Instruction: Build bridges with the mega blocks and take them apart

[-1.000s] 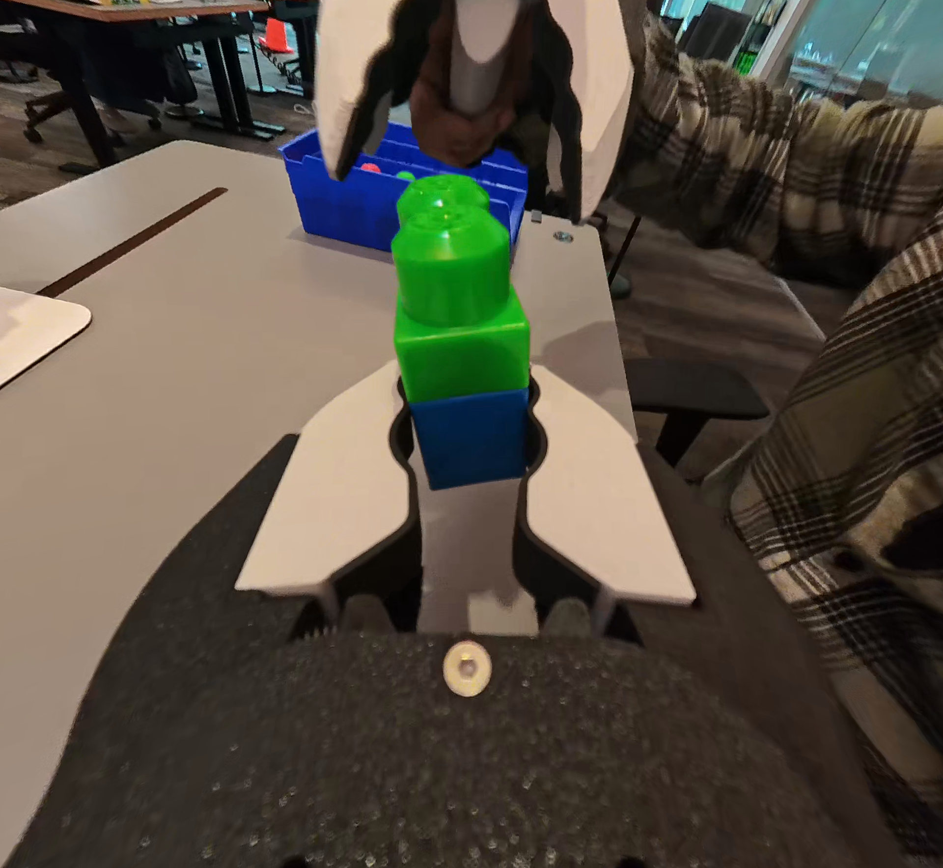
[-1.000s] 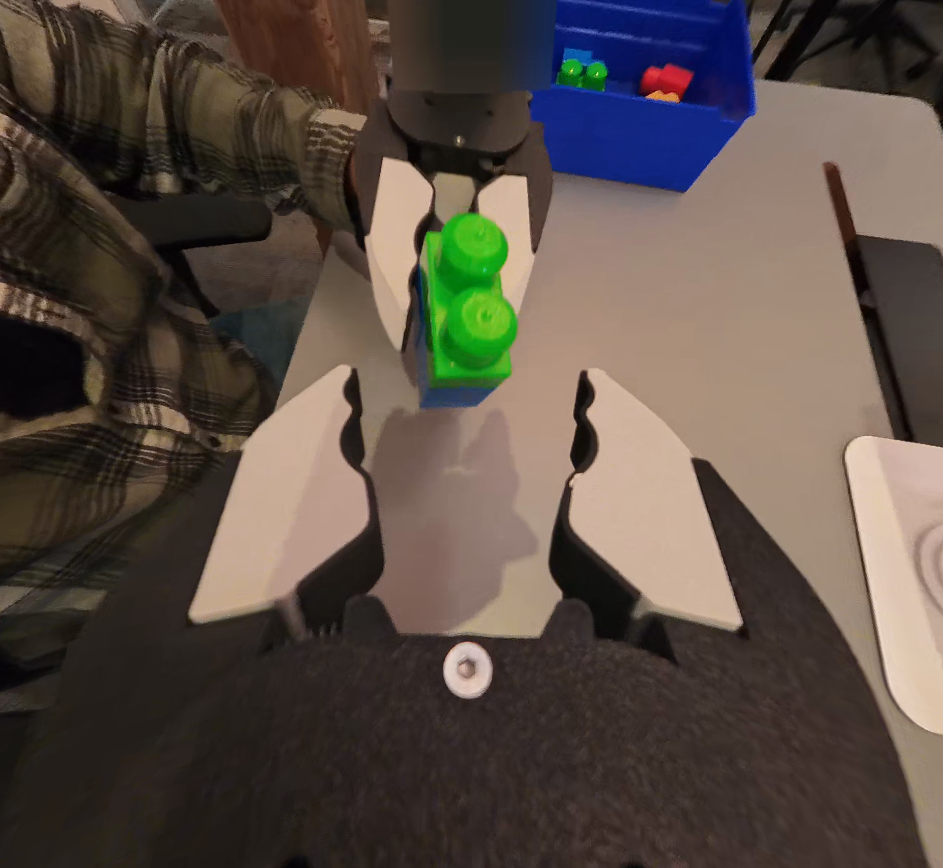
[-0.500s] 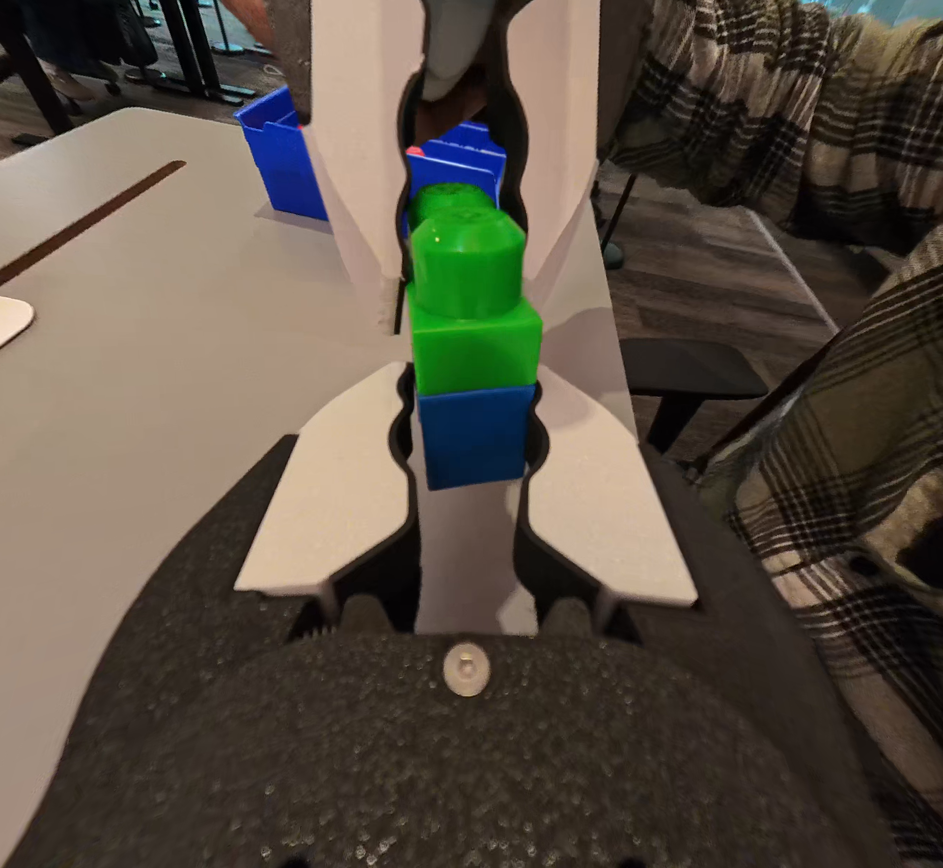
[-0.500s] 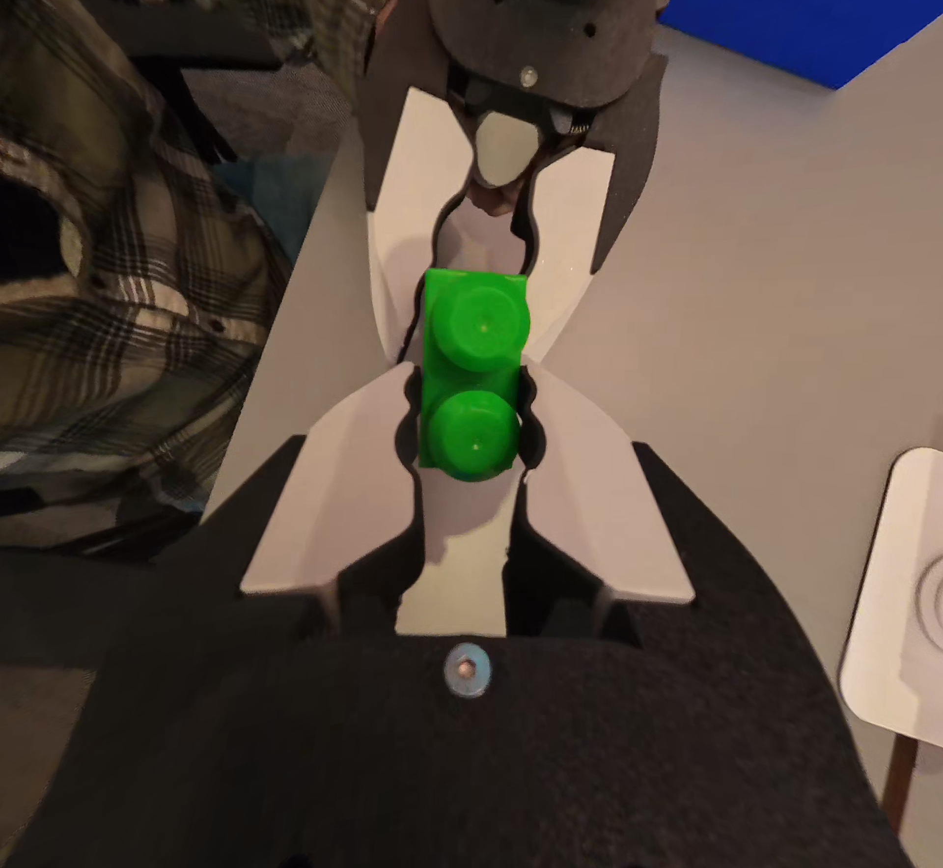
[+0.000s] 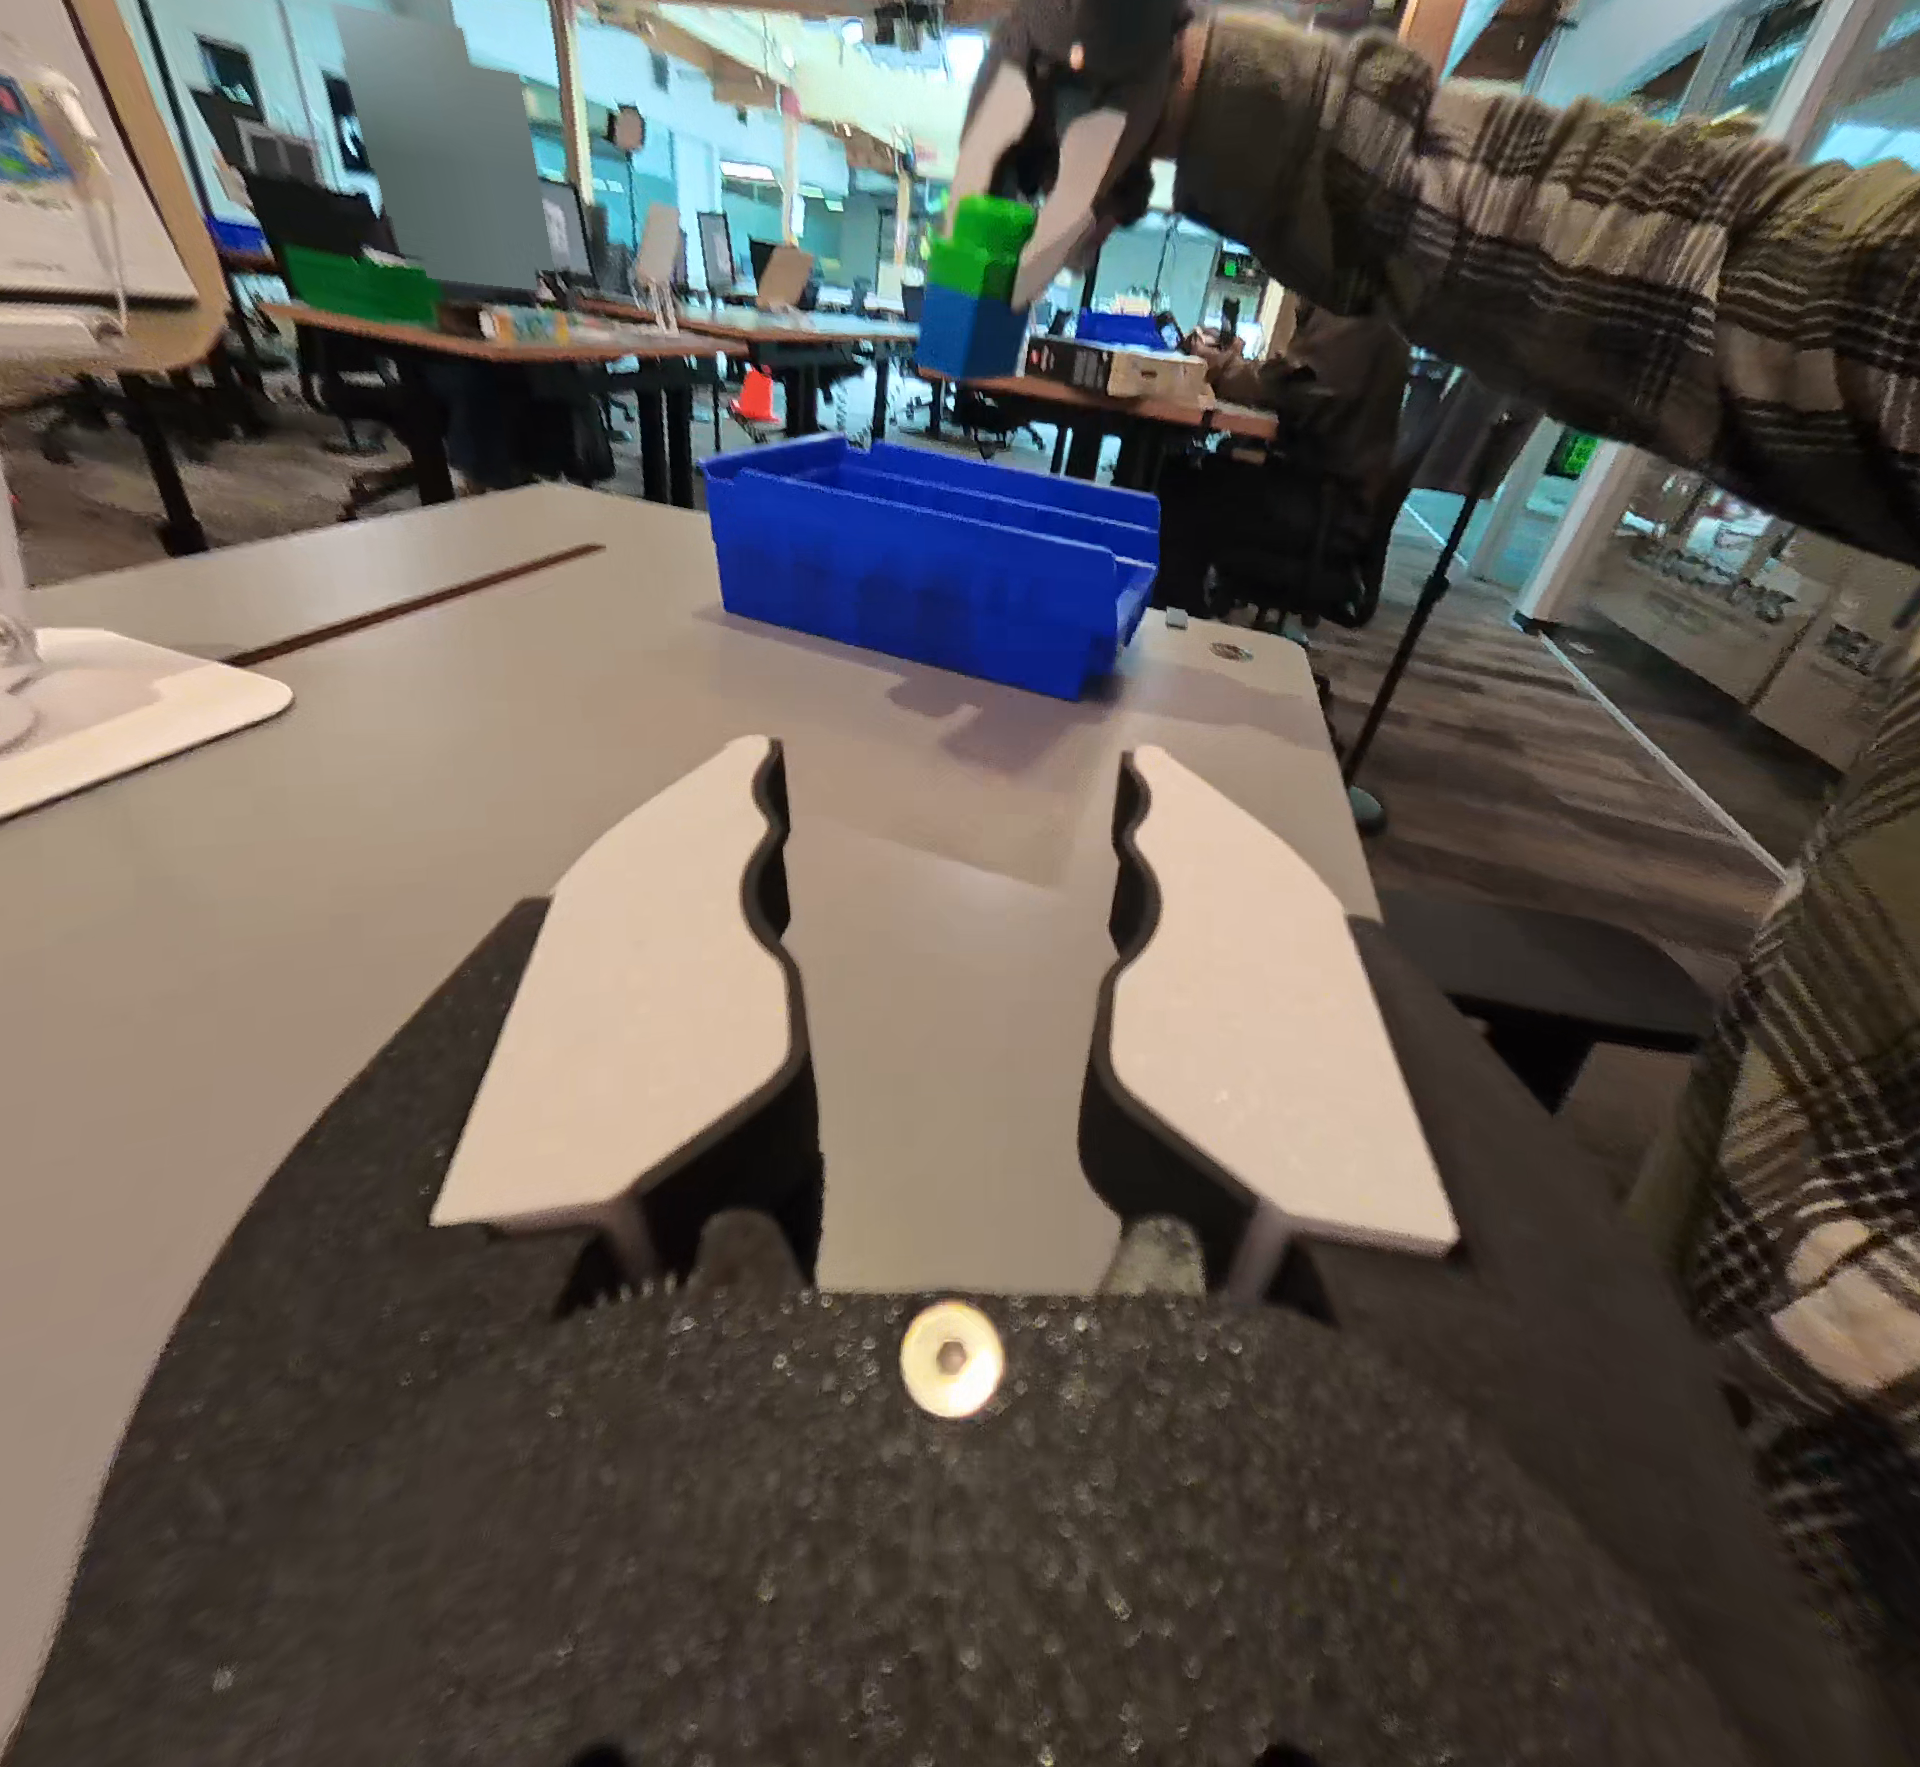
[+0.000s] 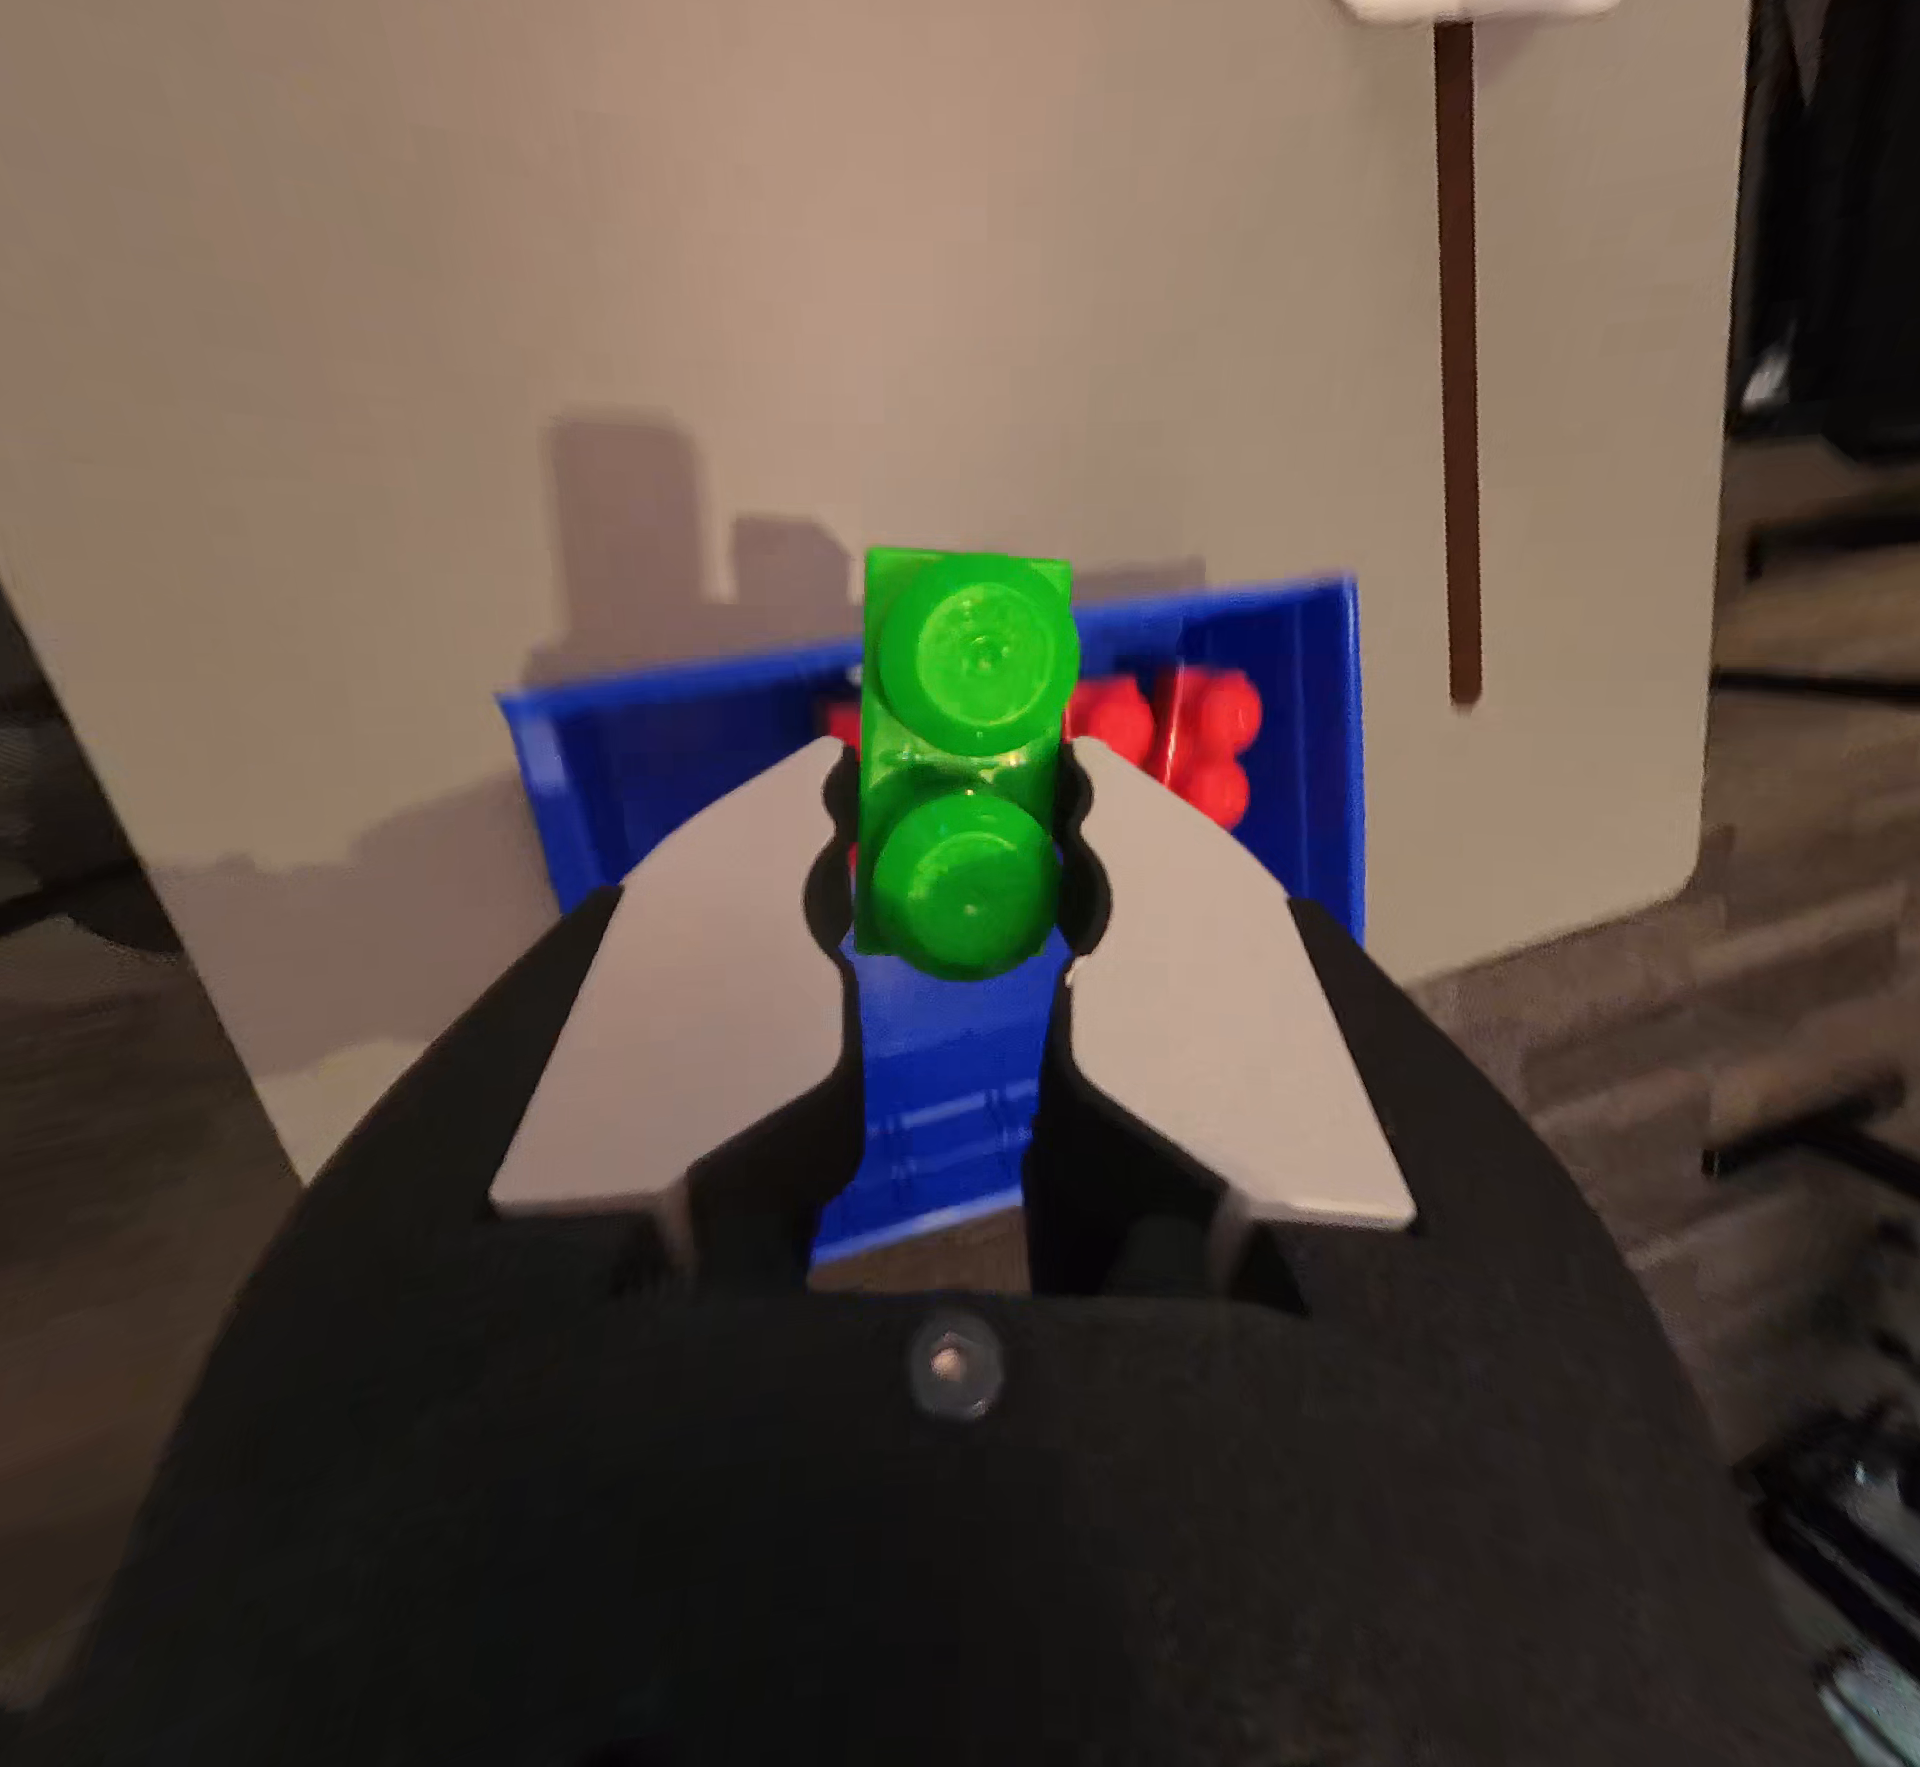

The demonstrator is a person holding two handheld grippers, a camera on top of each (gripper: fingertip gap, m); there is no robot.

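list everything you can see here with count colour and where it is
green block: 1, green, two studs, clamped in the right gripper, above the bin
blue block: 1, blue, stuck under the green block, held in the air
red blocks: several, exact count hidden, red, inside the bin
bin: 1, blue, on the far part of the table
table: 1, grey, with a dark strip in its top
white pad: 1, white, on the table's left edge in the left wrist view
sleeve: 1, plaid, reaching in from the right in the left wrist view
left gripper: 1, black with pale fingers, open, holds nothing, low over the table
right gripper: 1, same make, shut on the green block
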